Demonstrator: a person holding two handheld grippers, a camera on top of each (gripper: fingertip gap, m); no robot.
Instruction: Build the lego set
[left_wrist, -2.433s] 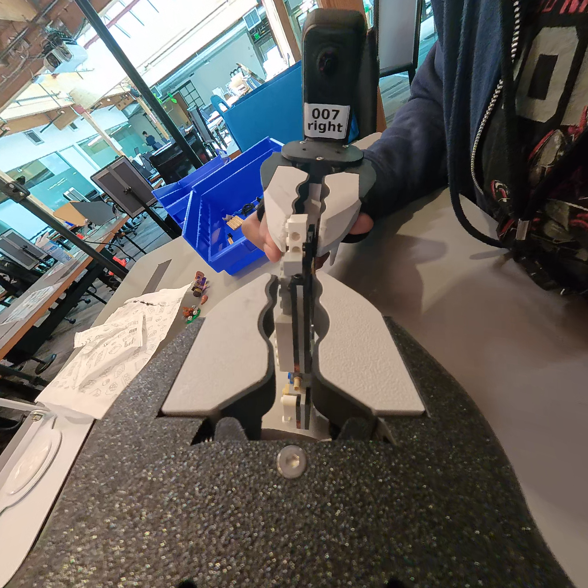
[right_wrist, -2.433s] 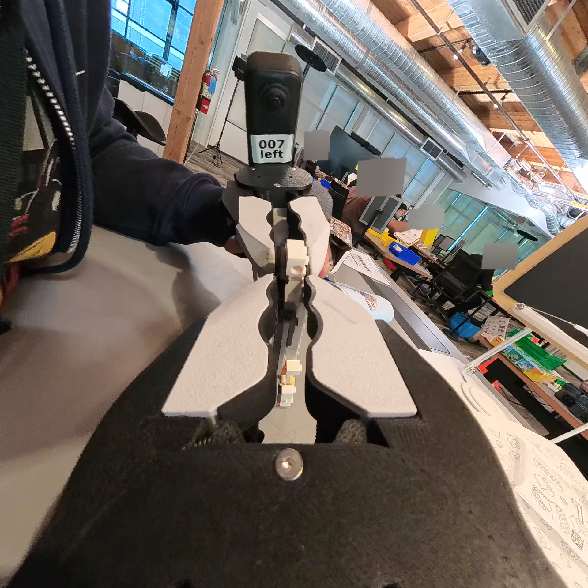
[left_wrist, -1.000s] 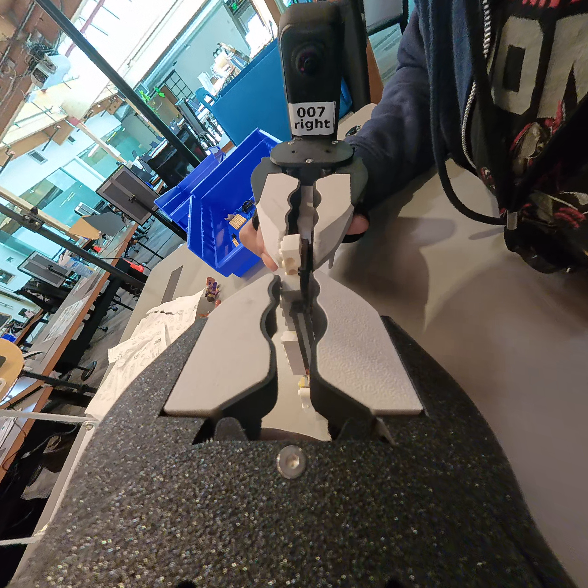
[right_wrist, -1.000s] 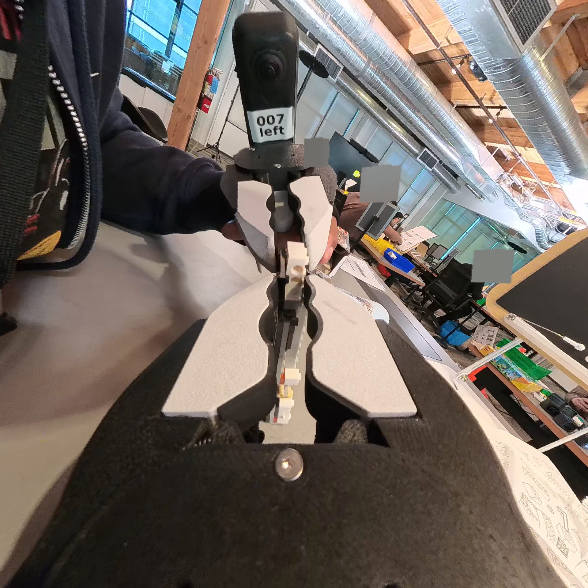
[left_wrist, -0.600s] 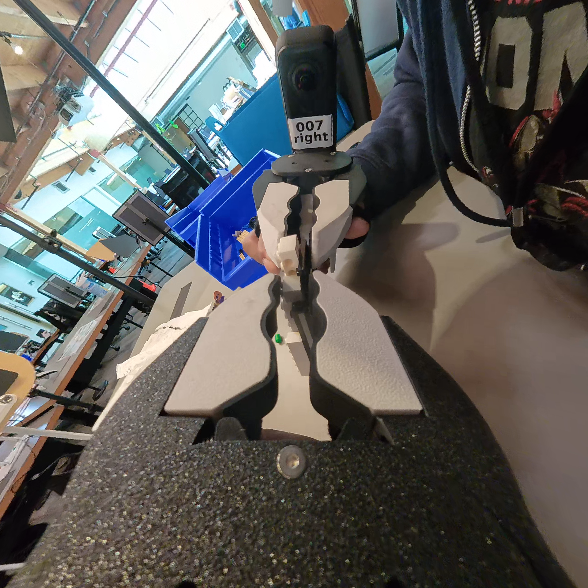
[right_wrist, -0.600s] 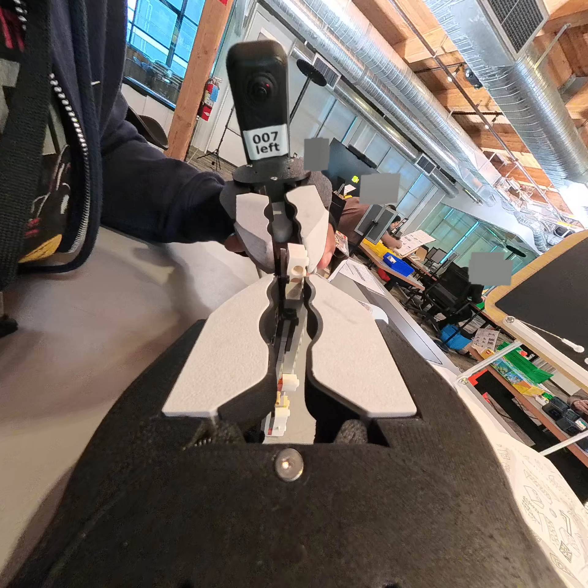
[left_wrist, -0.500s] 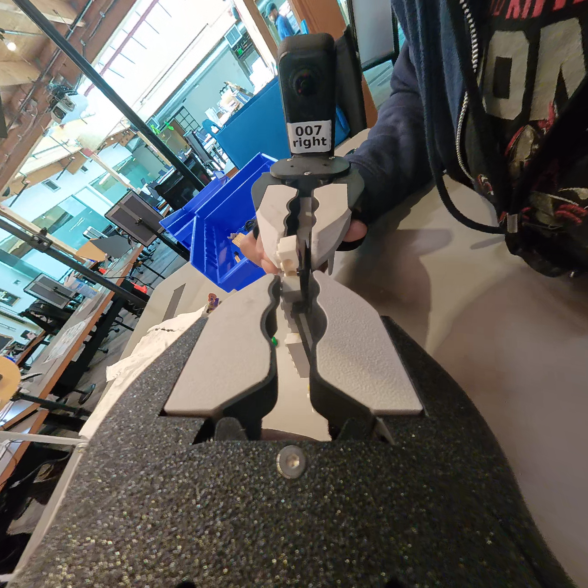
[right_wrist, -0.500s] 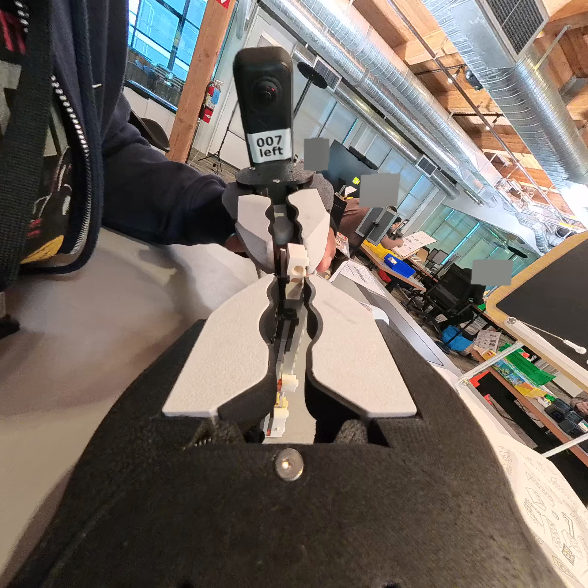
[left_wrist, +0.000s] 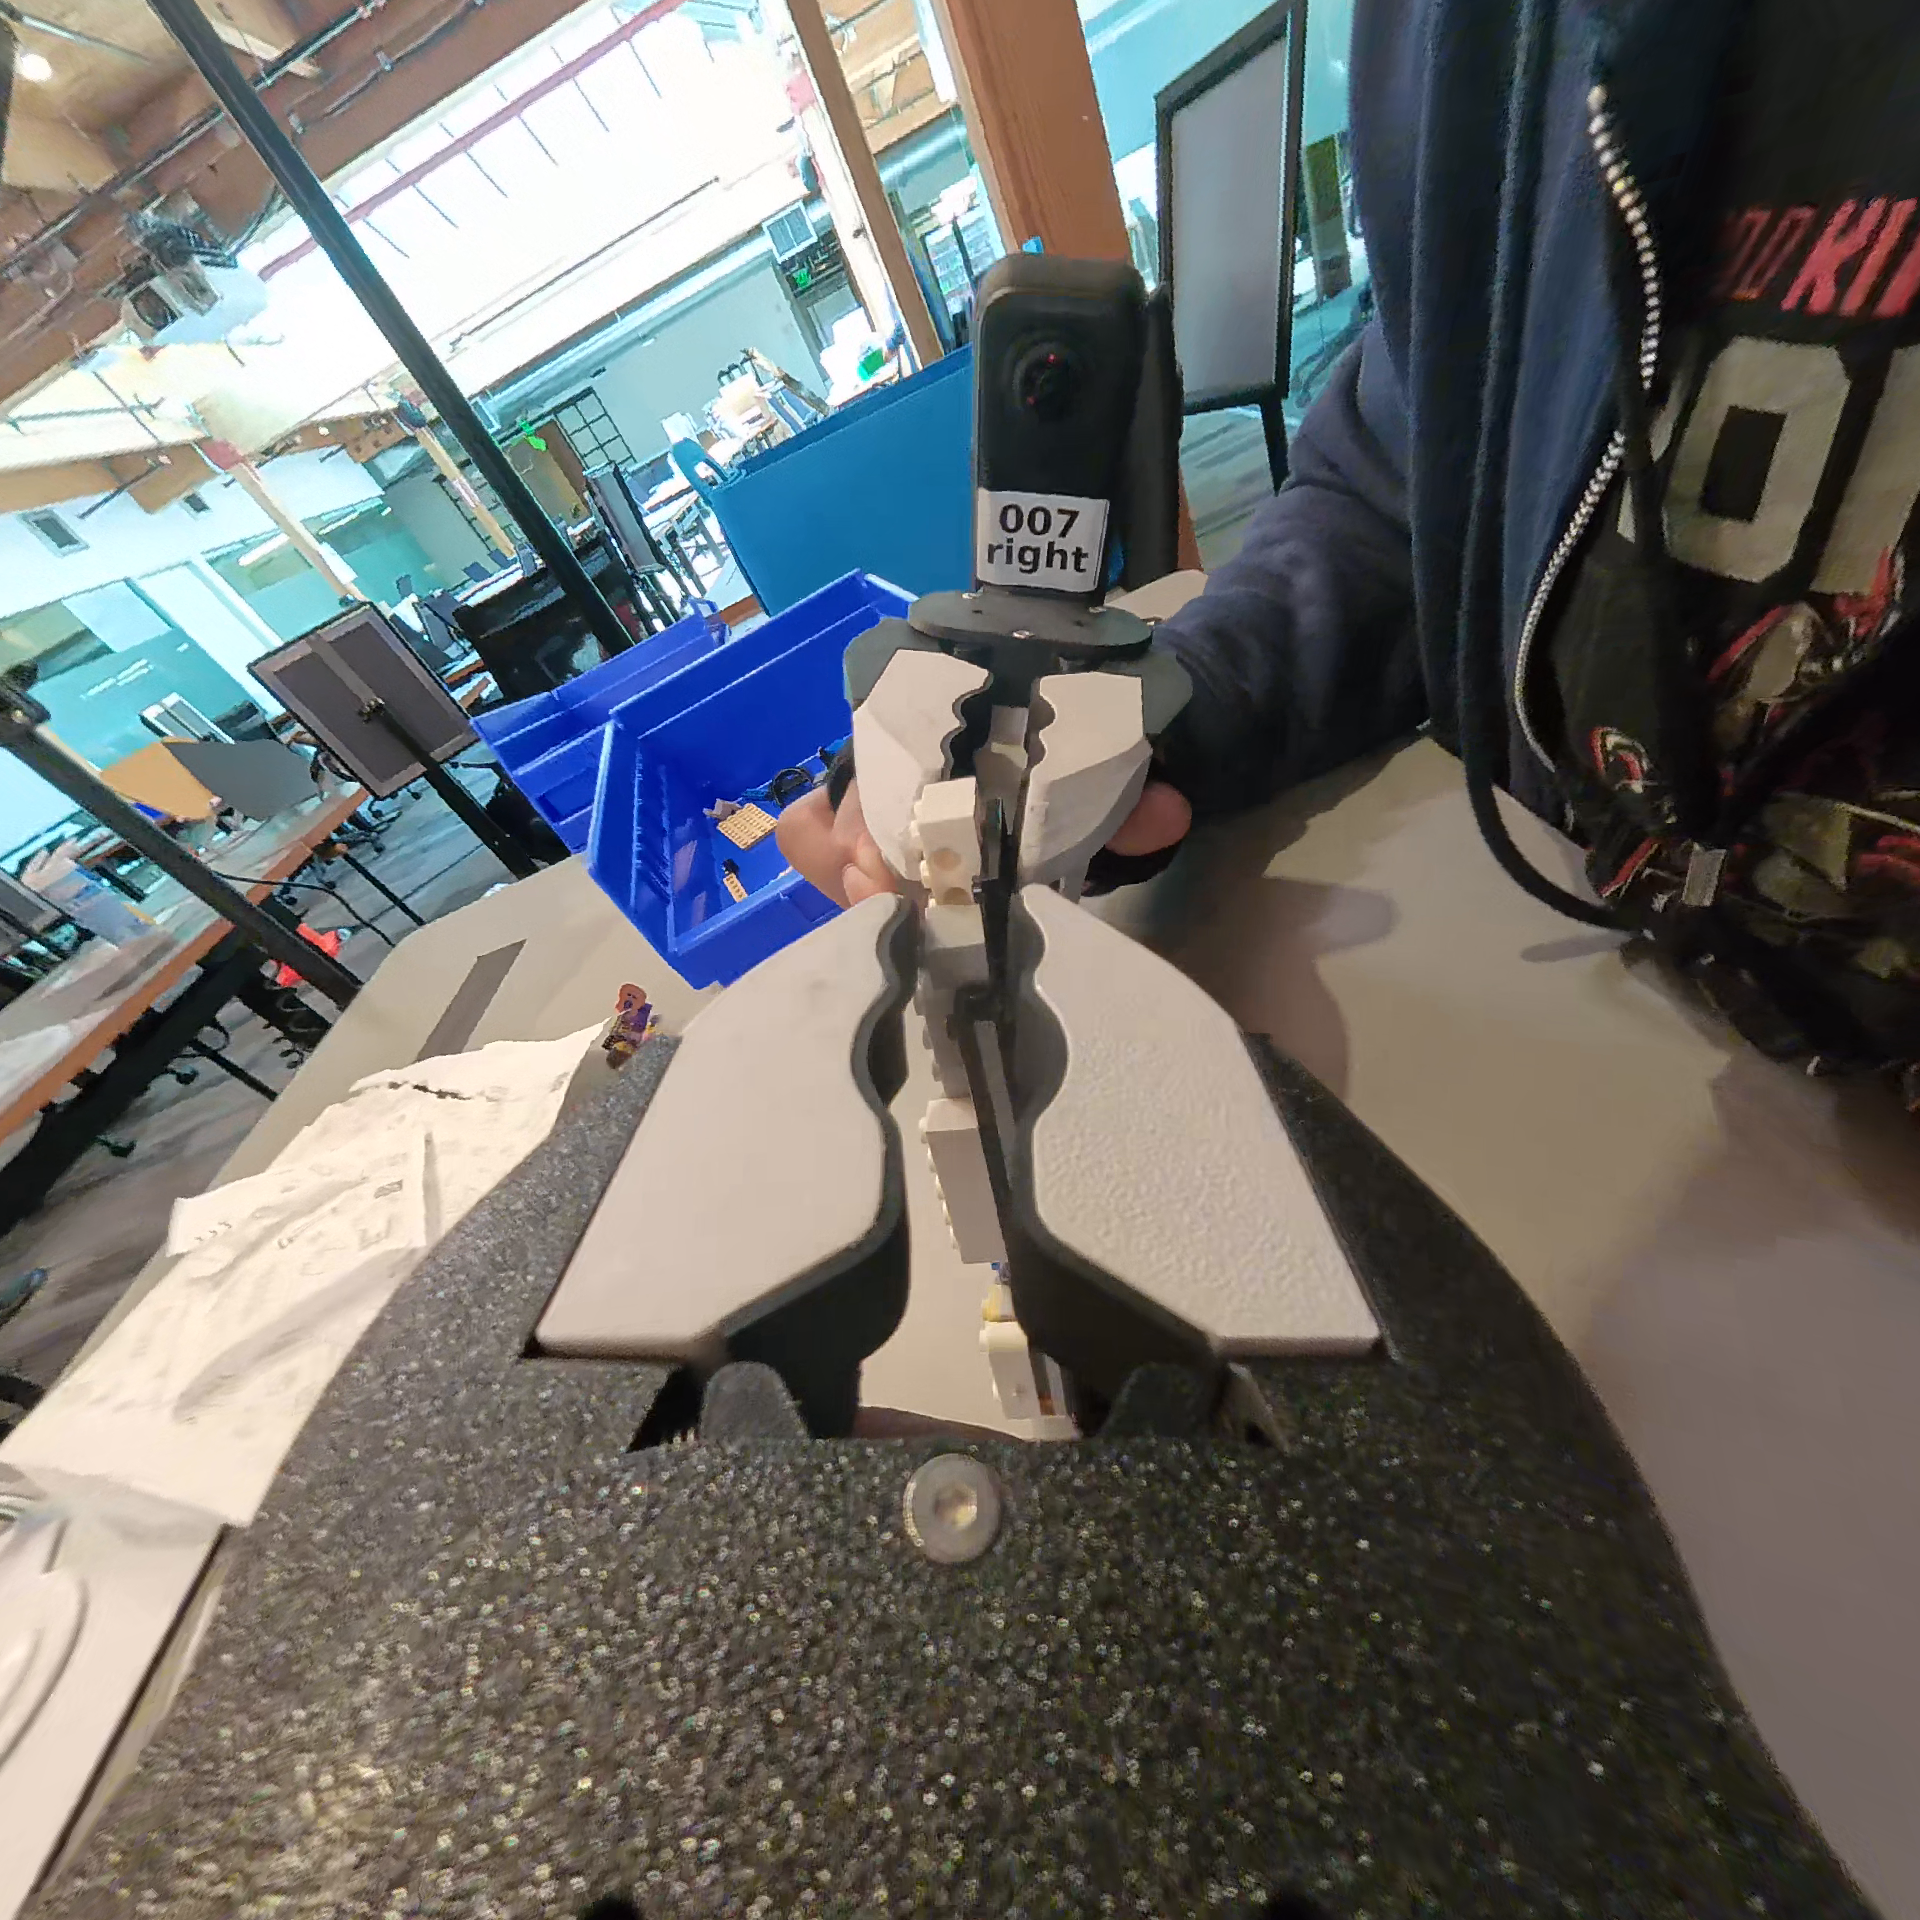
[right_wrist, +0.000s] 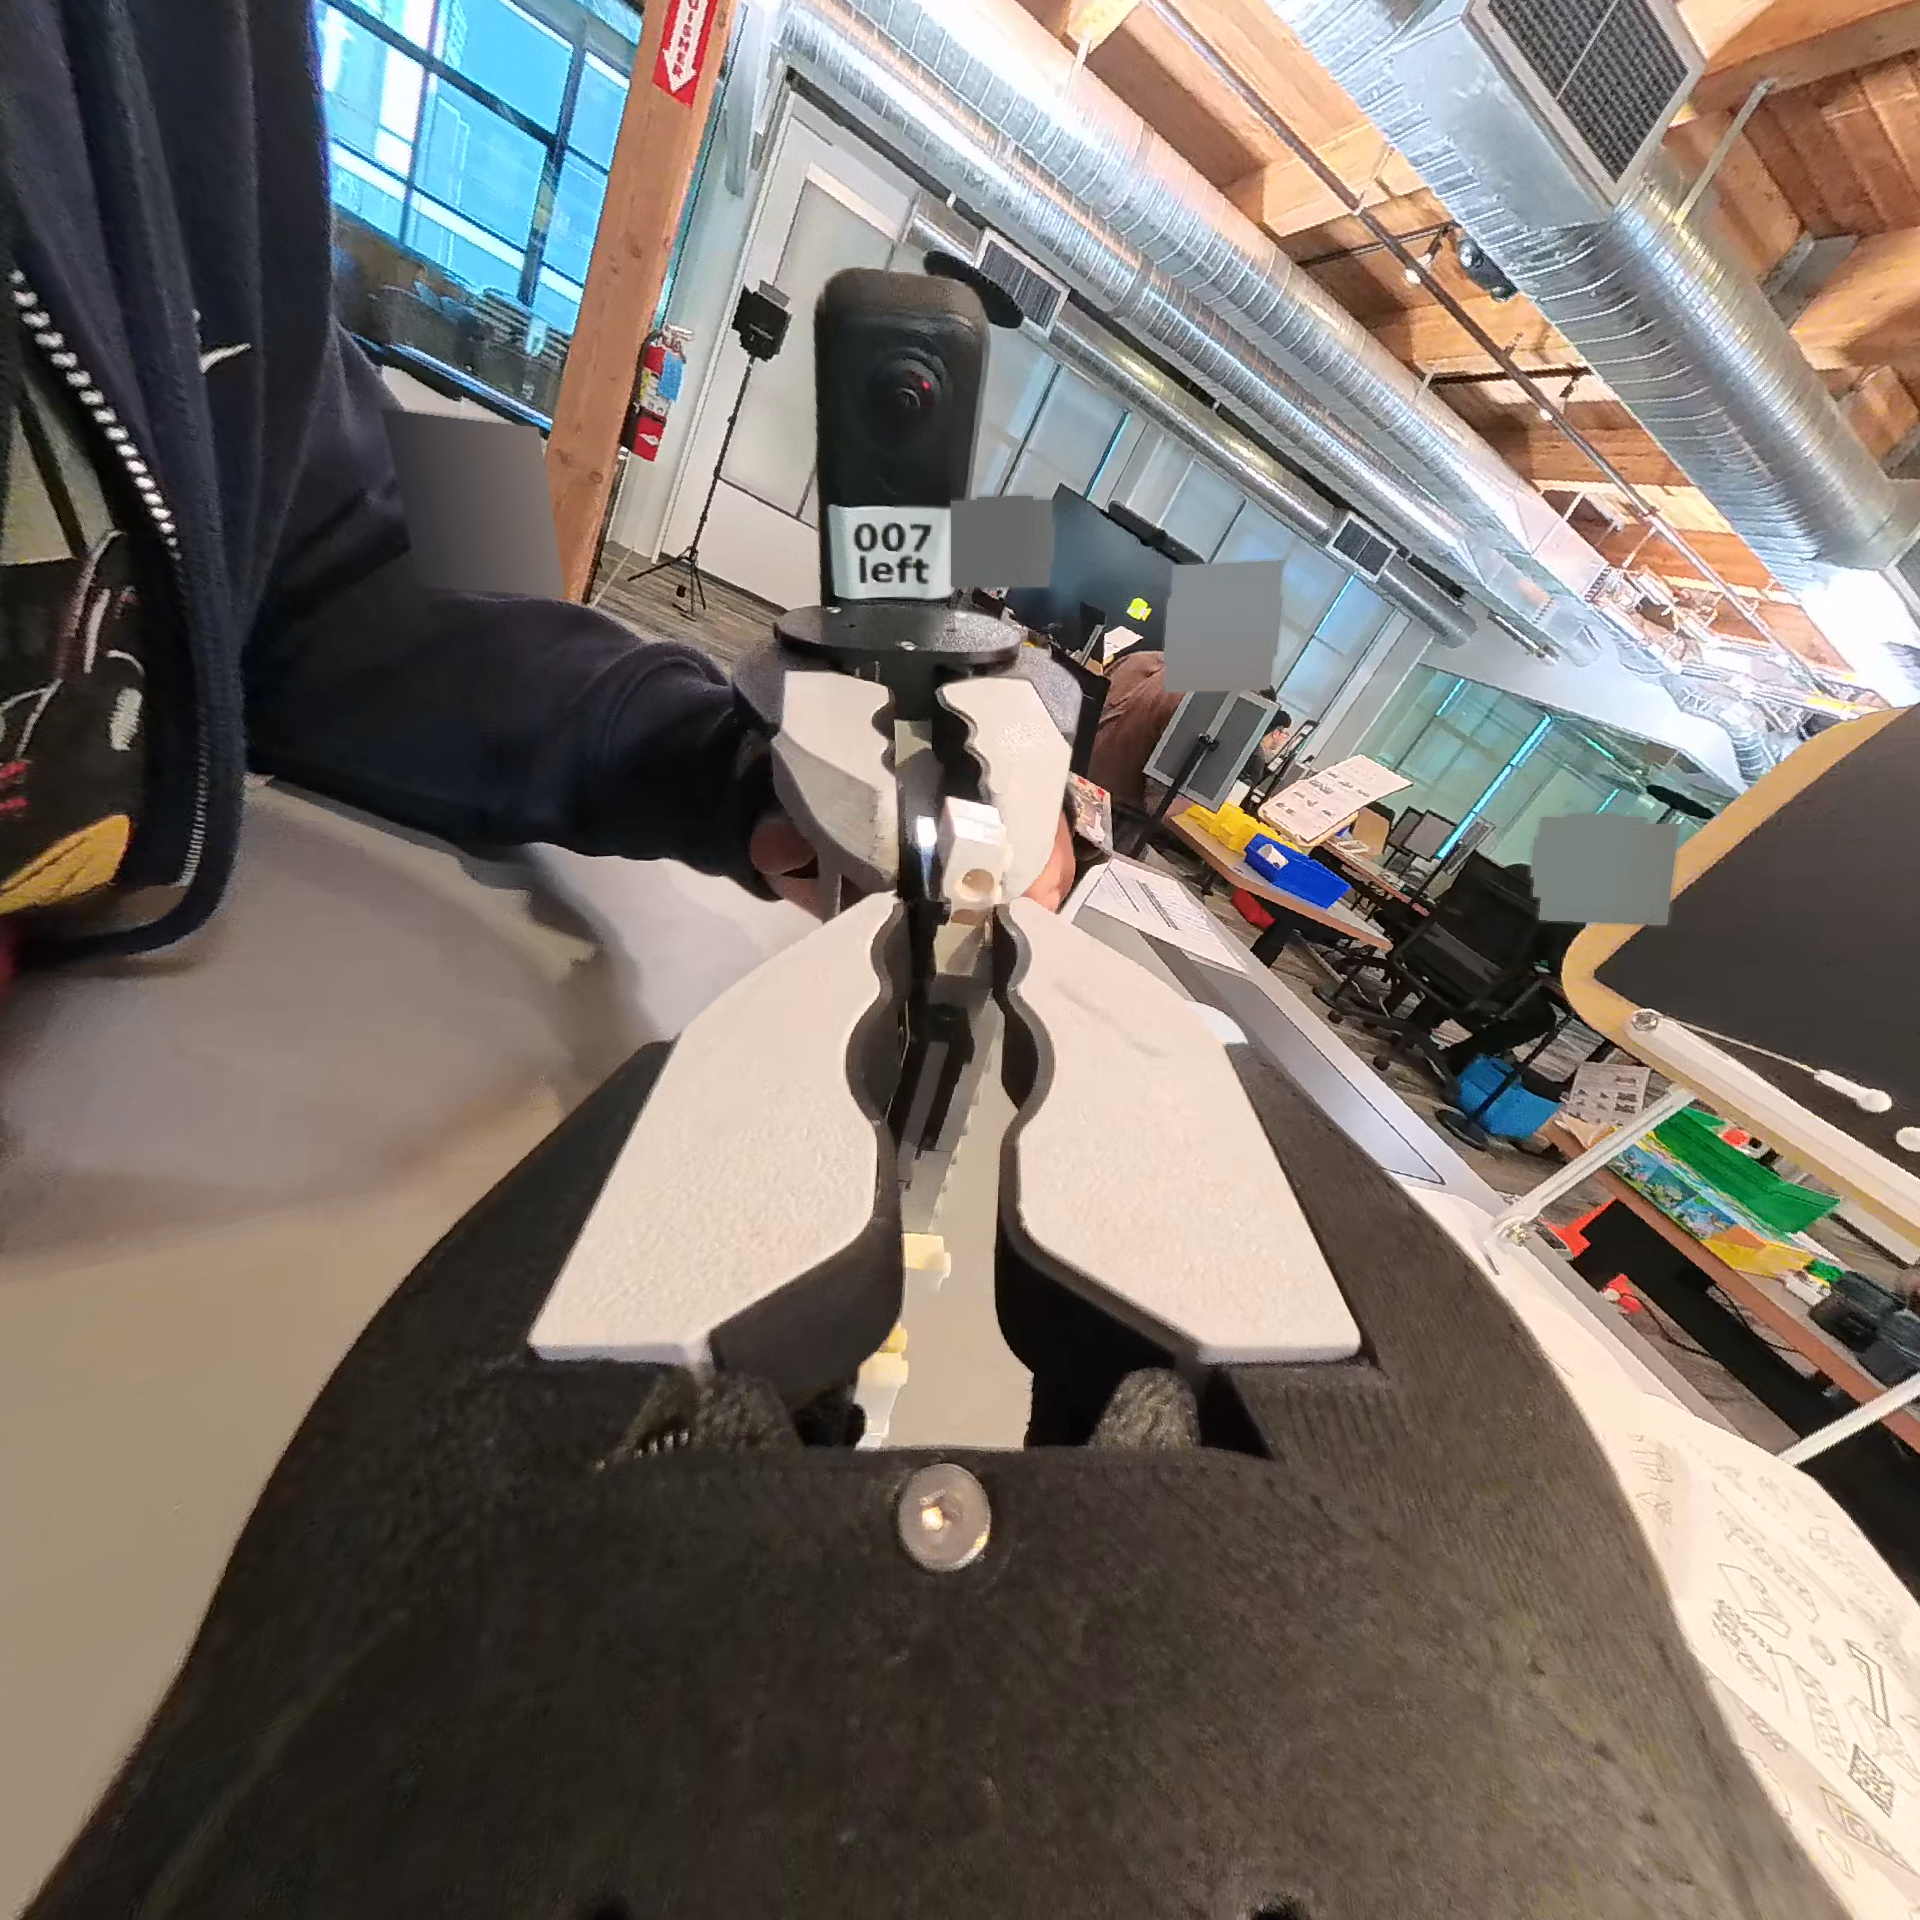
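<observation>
The two handheld grippers face each other tip to tip above the pale grey table (left_wrist: 1558, 1195), and both are clenched on one long, narrow brick-built assembly of white, grey and black plastic pieces (left_wrist: 961, 1153). The left gripper (left_wrist: 961, 920) pinches one end between its grey fingers (left_wrist: 769, 1122); the right gripper (right_wrist: 951, 920) pinches the other end, so the assembly bridges the two, held off the table near the edge where the person in the dark blue hooded jacket (left_wrist: 1558, 416) sits.

The risk I see is in the middle: the assembly is slim, and if the two hands twist or pull out of line, the studded joints could pop apart and scatter pieces. The white block with round holes (left_wrist: 943, 831) juts out at the meeting point and looks easiest to knock loose.

The left wrist view shows the blue plastic bins (left_wrist: 727, 748) at the far edge, a crumpled printed paper sheet (left_wrist: 312, 1226) and a small purple toy figure (left_wrist: 632, 1023) beside it. The right wrist view shows none of those, but does show an open instruction booklet (right_wrist: 1787, 1621) near its corner and a pale grey flat case (right_wrist: 1299, 1039) beyond the grippers.
</observation>
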